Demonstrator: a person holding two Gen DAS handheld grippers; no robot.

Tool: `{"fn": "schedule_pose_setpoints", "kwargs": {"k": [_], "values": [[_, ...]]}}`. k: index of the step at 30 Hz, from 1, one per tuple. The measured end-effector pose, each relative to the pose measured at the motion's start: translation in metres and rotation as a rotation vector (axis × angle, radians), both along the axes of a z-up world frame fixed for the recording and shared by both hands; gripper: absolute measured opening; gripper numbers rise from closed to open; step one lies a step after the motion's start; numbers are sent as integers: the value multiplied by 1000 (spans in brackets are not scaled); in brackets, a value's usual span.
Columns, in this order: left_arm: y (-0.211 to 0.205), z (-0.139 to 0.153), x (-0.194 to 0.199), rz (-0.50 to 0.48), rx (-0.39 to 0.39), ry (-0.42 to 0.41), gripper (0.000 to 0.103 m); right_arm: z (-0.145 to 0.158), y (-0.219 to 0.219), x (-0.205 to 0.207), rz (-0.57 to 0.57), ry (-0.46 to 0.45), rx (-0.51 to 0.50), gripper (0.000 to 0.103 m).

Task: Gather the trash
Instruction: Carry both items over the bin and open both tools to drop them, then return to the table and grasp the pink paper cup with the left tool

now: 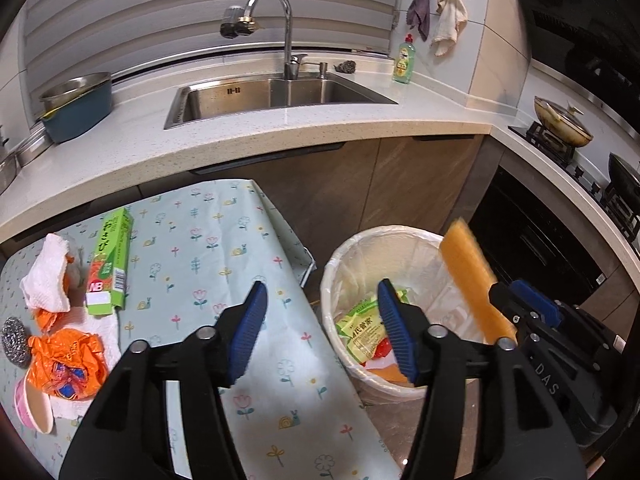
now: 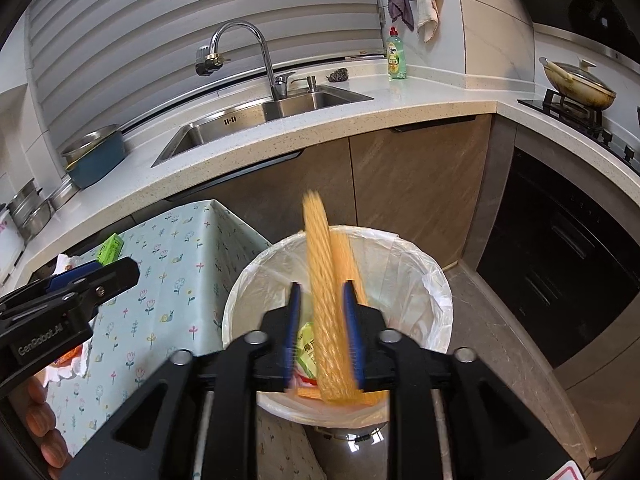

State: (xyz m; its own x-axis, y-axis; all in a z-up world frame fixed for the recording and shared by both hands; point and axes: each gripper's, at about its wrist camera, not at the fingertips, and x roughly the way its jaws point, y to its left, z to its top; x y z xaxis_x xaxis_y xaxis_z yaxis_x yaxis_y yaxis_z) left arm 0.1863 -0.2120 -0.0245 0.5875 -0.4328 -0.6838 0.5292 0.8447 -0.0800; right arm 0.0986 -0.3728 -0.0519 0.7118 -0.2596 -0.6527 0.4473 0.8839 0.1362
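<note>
Netting (image 2: 328, 312), an orange foam mesh sleeve, stands long-axis upright between the right tongs (image 2: 322, 334), blurred, the blue pads seemingly released around it. Directly below the netting gapes the bin (image 1: 340, 256), round, white-lined, holding wrappers. Left of the bin, the left tongs (image 1: 320, 332) hang spread and empty over the floral-clothed bench (image 1: 224, 240).

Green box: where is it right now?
The green box lies on the floral tablecloth, left in the left wrist view, right of the white paper towel and above the crumpled orange wrapper.
</note>
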Motion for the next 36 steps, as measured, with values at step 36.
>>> {"fn": "schedule_pose_setpoints", "kwargs": {"k": [36], "values": [[280, -13, 18, 483, 50, 8, 86, 19, 235, 65, 393, -13, -1, 49]]}}
